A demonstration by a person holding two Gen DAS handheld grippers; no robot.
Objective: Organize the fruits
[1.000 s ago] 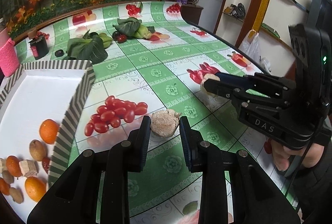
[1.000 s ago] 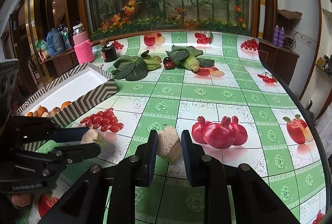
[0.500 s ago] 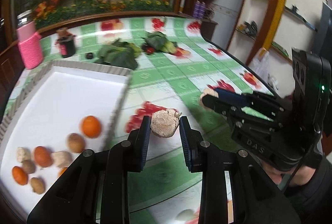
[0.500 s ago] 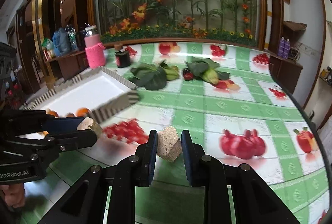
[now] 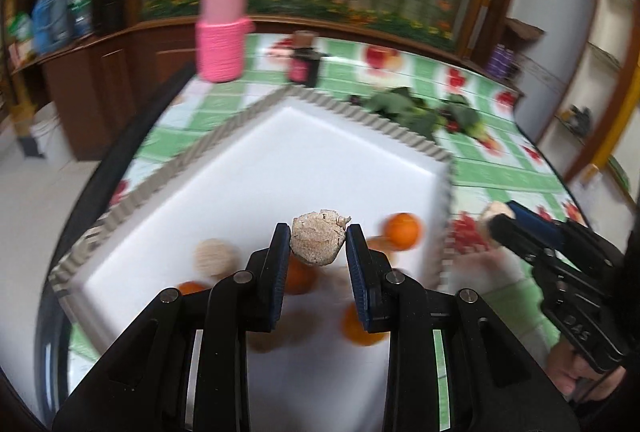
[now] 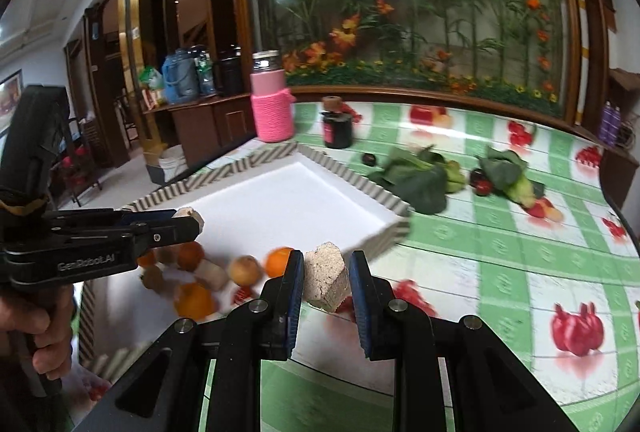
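My left gripper (image 5: 318,238) is shut on a rough beige lump (image 5: 318,238) and holds it above the white tray (image 5: 288,152); it also shows in the right wrist view (image 6: 190,218). My right gripper (image 6: 325,274) is shut on a beige blocky lump (image 6: 325,282) above the tray's near right edge; it shows in the left wrist view (image 5: 494,218). Oranges (image 5: 403,230) and brownish fruits (image 6: 246,269) lie in the tray's near end.
The tray has a striped rim (image 6: 360,184). A pink-sleeved jar (image 6: 273,108) and a dark jar (image 6: 337,126) stand behind it. Leafy greens (image 6: 420,176) and small dark fruits (image 6: 482,182) lie on the green checked tablecloth (image 6: 520,252) to the right.
Both grippers have swung left from over the tablecloth to over the tray, each still holding its lump.
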